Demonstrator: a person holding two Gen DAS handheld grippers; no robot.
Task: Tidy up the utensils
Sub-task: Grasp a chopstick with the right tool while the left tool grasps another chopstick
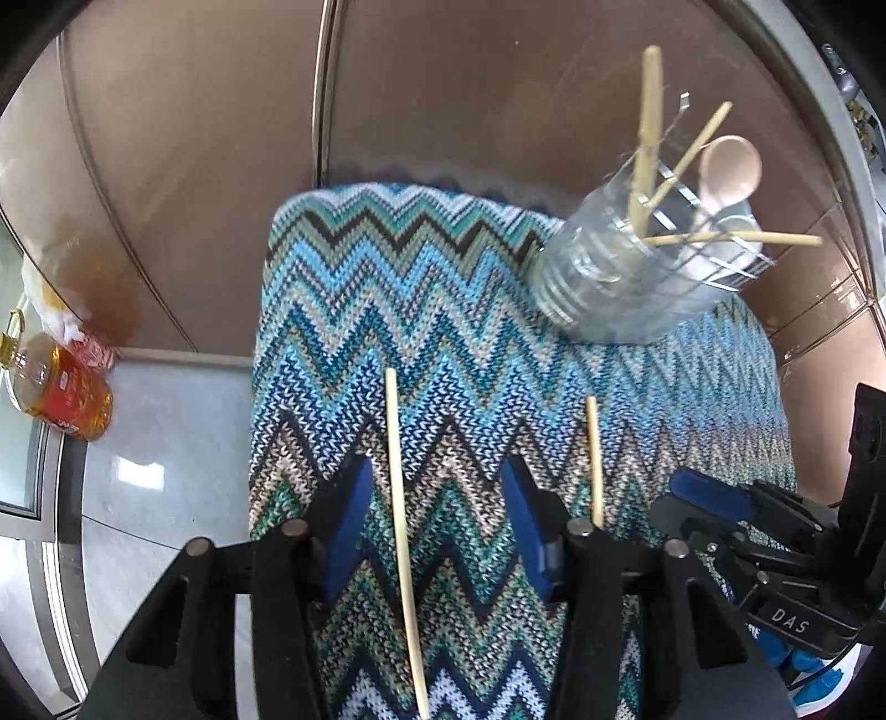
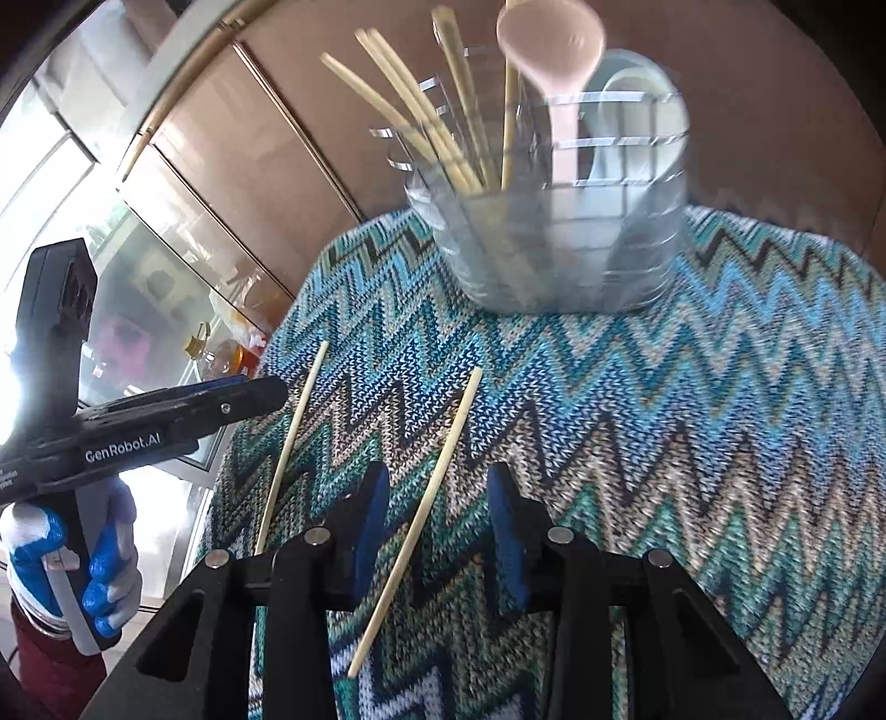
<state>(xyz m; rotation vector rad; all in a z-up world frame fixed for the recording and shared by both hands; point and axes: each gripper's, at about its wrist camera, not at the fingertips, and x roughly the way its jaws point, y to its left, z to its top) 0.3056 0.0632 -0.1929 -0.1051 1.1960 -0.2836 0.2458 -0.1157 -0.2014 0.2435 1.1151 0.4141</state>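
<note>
Two pale wooden chopsticks lie on a blue zigzag cloth [image 1: 443, 310]. In the left wrist view one chopstick [image 1: 401, 515] runs between the fingers of my open left gripper [image 1: 437, 487]; the other [image 1: 595, 459] lies just right of it. In the right wrist view one chopstick [image 2: 426, 504] lies between the fingers of my open right gripper [image 2: 440, 493], and the other [image 2: 290, 443] lies to its left by the left gripper [image 2: 243, 396]. A clear holder [image 2: 554, 232], which also shows in the left wrist view [image 1: 637, 266], holds several chopsticks and a pink spoon [image 2: 554, 44].
The cloth-covered table stands against brown cabinet doors [image 1: 221, 138]. A bottle of amber oil [image 1: 61, 393] and a bag stand on the grey floor at the left. The right gripper [image 1: 775, 531] shows at the right edge of the left wrist view.
</note>
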